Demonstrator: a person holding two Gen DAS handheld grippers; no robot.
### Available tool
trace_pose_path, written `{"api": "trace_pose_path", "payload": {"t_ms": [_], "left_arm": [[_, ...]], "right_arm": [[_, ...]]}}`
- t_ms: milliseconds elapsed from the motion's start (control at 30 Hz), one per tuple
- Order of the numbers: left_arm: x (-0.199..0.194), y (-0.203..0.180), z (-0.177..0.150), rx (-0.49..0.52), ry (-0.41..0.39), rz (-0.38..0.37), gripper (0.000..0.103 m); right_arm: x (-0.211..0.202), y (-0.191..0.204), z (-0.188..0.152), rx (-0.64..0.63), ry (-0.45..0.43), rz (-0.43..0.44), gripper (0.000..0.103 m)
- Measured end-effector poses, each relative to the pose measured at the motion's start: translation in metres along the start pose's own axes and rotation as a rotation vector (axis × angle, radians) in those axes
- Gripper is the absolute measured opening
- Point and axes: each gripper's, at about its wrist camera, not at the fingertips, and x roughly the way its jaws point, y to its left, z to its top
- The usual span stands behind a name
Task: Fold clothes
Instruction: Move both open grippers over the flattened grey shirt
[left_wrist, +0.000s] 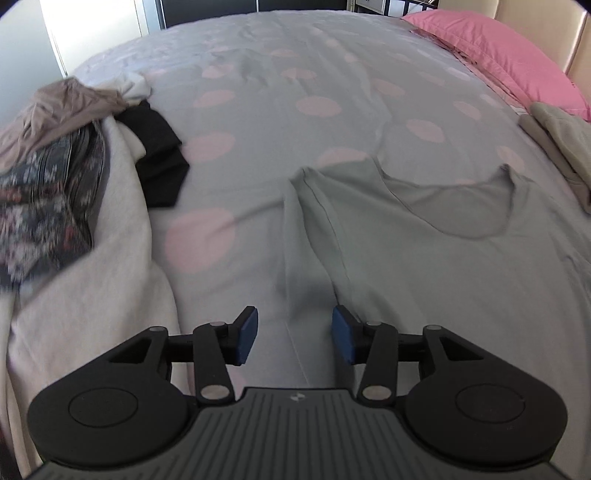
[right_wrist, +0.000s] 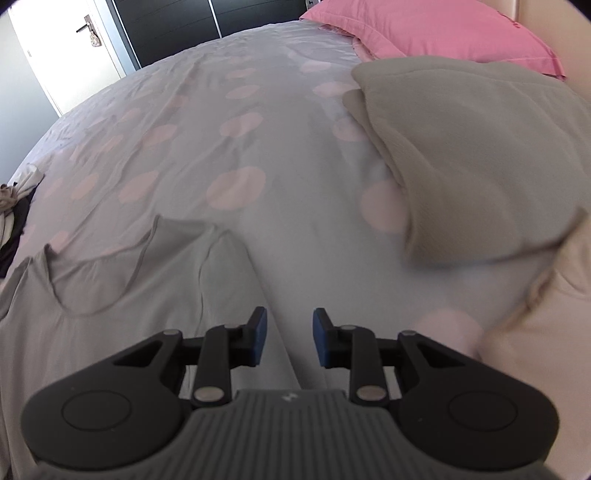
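Both claws hang released, left claw (left_wrist: 294, 334) over the near left sleeve, right claw (right_wrist: 289, 338) by the right sleeve of the grey-green top (left_wrist: 443, 236) spread flat on the bed (left_wrist: 258, 110), where a shallow pinch could snag the sheet too.

Left gripper (left_wrist: 294, 338) points toward 12 o'clock, jaws spread wide; right gripper (right_wrist: 288, 338) likewise, its jaws parted less, both empty
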Motion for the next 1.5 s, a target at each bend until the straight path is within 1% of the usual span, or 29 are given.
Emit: {"api": "trace_pose_path", "payload": {"t_ms": [100,133,200,233,267,300,333,367,400,433,467,567,667,733,833,933,967,1000,1033,1067,1100,1133,1167,1233,1367,1400,1433,1500], "left_arm": [[-0.011,-0.007,-0.023,0.000,0.028,-0.047,0.048],[-0.013,-0.011,-0.031,0.004,0.038,-0.064,0.049],[-0.010,-0.020,-0.046,0.026,0.071,-0.074,0.051],[-0.006,-0.024,-0.051,0.042,0.095,-0.064,0.050],[-0.001,-0.027,-0.056,0.058,0.119,-0.048,0.040],[0.001,-0.029,-0.060,0.060,0.135,-0.028,0.015],[0.001,-0.027,-0.062,0.041,0.140,-0.018,0.009],[-0.004,-0.024,-0.062,0.021,0.129,-0.017,0.008],[-0.009,-0.021,-0.062,0.004,0.115,-0.018,0.005],[-0.017,-0.019,-0.061,-0.003,0.097,-0.008,0.005],[-0.026,-0.016,-0.059,-0.009,0.072,0.014,0.004],[-0.061,0.000,-0.046,-0.051,-0.042,0.072,0.004],[-0.097,0.019,-0.033,-0.078,-0.174,0.184,0.004],[-0.115,0.032,-0.027,-0.098,-0.241,0.250,0.004],[-0.125,0.046,-0.021,-0.103,-0.296,0.362,0.004],[-0.113,0.064,-0.028,-0.166,-0.244,0.346,0.006],[-0.108,0.069,-0.032,-0.198,-0.220,0.328,0.009],[-0.104,0.072,-0.036,-0.230,-0.200,0.311,0.015],[-0.100,0.076,-0.038,-0.260,-0.182,0.294,0.017],[-0.099,0.077,-0.041,-0.279,-0.178,0.280,0.024],[-0.099,0.077,-0.043,-0.289,-0.184,0.277,0.036],[-0.101,0.075,-0.044,-0.289,-0.192,0.280,0.044],[-0.103,0.072,-0.044,-0.280,-0.202,0.287,0.054],[-0.108,0.064,-0.044,-0.257,-0.221,0.298,0.055],[-0.108,0.042,-0.040,-0.207,-0.218,0.248,0.056],[-0.107,0.036,-0.040,-0.188,-0.213,0.241,0.056],[-0.105,0.029,-0.041,-0.166,-0.207,0.235,0.056],[-0.102,0.017,-0.042,-0.121,-0.194,0.227,0.056]], "right_arm": [[-0.024,-0.007,-0.017,0.009,-0.002,-0.016,0.034],[-0.032,-0.009,-0.022,0.013,-0.003,-0.021,0.036],[-0.049,-0.013,-0.033,0.019,-0.004,-0.032,0.037],[-0.057,-0.016,-0.039,0.022,-0.005,-0.037,0.037],[-0.063,-0.018,-0.044,0.029,-0.005,-0.040,0.037],[-0.069,-0.019,-0.048,0.038,-0.009,-0.043,0.037],[-0.073,-0.020,-0.051,0.041,-0.015,-0.049,0.037],[-0.077,-0.020,-0.054,0.039,-0.021,-0.056,0.037],[-0.081,-0.020,-0.057,0.037,-0.027,-0.064,0.038],[-0.085,-0.020,-0.060,0.036,-0.033,-0.071,0.038],[-0.087,-0.019,-0.063,0.027,-0.034,-0.083,0.038],[-0.081,-0.018,-0.066,0.017,-0.009,-0.117,0.039],[-0.076,-0.023,-0.065,0.060,0.011,-0.131,0.039],[-0.074,-0.025,-0.064,0.070,0.017,-0.138,0.039],[-0.071,-0.028,-0.064,0.084,0.037,-0.135,0.039],[-0.071,-0.033,-0.067,0.105,0.060,-0.131,0.039],[-0.071,-0.035,-0.067,0.116,0.064,-0.130,0.039],[-0.072,-0.037,-0.068,0.128,0.069,-0.129,0.039],[-0.073,-0.039,-0.069,0.140,0.072,-0.128,0.039],[-0.074,-0.040,-0.070,0.152,0.074,-0.125,0.039],[-0.075,-0.042,-0.072,0.164,0.077,-0.118,0.039],[-0.077,-0.044,-0.074,0.177,0.080,-0.108,0.039],[-0.078,-0.045,-0.076,0.192,0.086,-0.095,0.039],[-0.078,-0.047,-0.082,0.217,0.111,-0.074,0.043],[-0.072,-0.051,-0.097,0.239,0.182,-0.055,0.043],[-0.070,-0.052,-0.101,0.243,0.201,-0.045,0.045],[-0.069,-0.053,-0.105,0.248,0.221,-0.036,0.050],[-0.066,-0.055,-0.112,0.253,0.260,-0.032,0.053]]}}
